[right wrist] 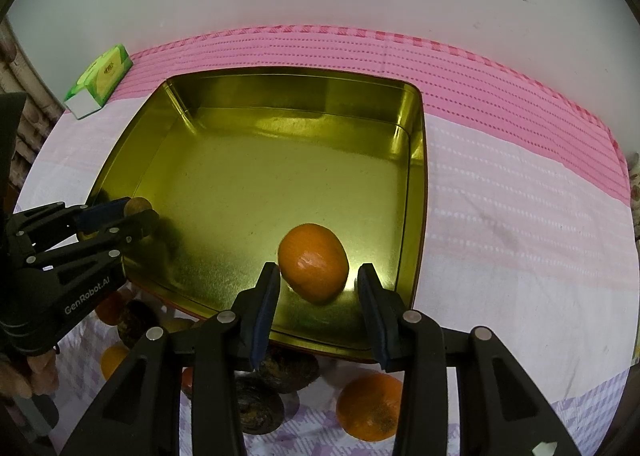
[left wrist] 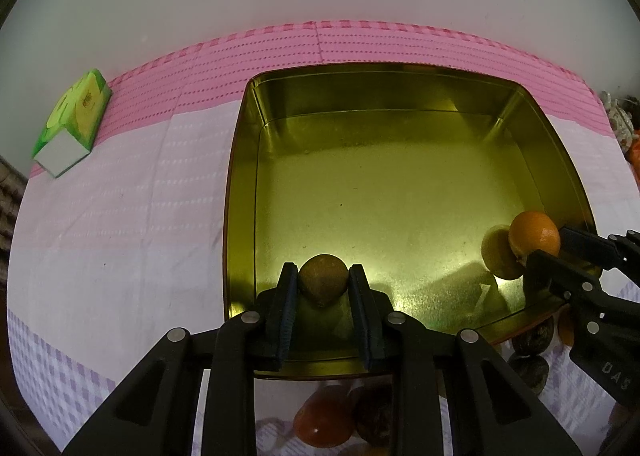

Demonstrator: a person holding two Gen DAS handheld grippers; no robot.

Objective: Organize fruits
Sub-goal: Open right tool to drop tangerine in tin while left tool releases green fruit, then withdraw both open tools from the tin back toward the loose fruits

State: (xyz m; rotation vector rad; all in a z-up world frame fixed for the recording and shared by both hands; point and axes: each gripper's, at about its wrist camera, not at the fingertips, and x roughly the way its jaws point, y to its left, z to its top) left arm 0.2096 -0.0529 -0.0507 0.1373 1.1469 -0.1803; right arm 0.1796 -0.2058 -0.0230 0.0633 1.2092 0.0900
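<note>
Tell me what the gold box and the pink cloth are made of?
The gold box looks like thin metal, probably tin: its shiny inside mirrors the orange and the light. The pink cloth looks like woven fabric, matte, with rows of little stitches and fold creases.

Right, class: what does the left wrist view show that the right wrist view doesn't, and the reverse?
Left wrist only: the orange's reflection in the tin wall. Right wrist only: a person's fingers behind the left hand-held gripper. Both: the gold tin, green box, orange and brown fruit.
</note>
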